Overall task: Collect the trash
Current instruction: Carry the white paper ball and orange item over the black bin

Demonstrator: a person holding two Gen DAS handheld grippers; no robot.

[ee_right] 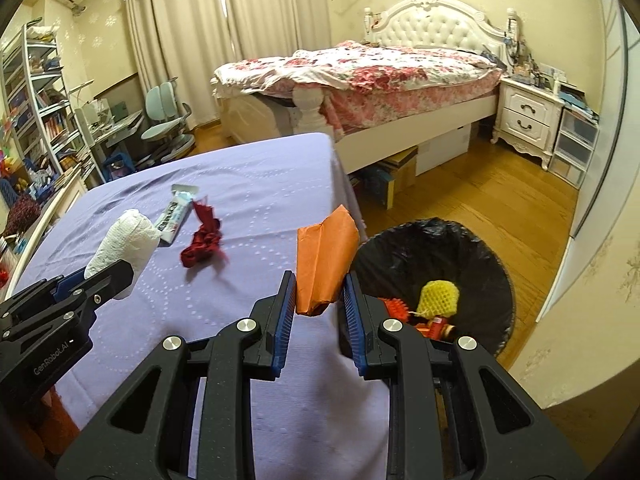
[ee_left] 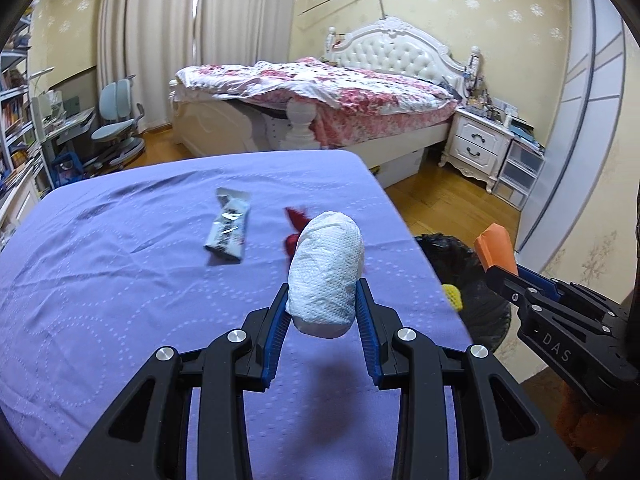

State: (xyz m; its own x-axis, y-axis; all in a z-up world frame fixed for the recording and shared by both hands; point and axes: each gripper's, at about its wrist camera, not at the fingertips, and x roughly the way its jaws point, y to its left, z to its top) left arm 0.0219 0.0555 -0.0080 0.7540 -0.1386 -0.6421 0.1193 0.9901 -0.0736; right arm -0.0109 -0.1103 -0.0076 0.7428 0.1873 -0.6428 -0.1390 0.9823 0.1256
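My left gripper is shut on a crumpled white paper towel wad and holds it above the purple tablecloth; the wad also shows in the right wrist view. My right gripper is shut on a folded orange paper, held at the table's right edge beside the bin; it also shows in the left wrist view. A silver snack wrapper and a dark red scrap lie on the cloth. The black-lined trash bin stands on the floor to the right.
The bin holds a yellow foam net and red-orange items. A bed, a nightstand and a desk chair stand beyond the table. A wardrobe is on the right.
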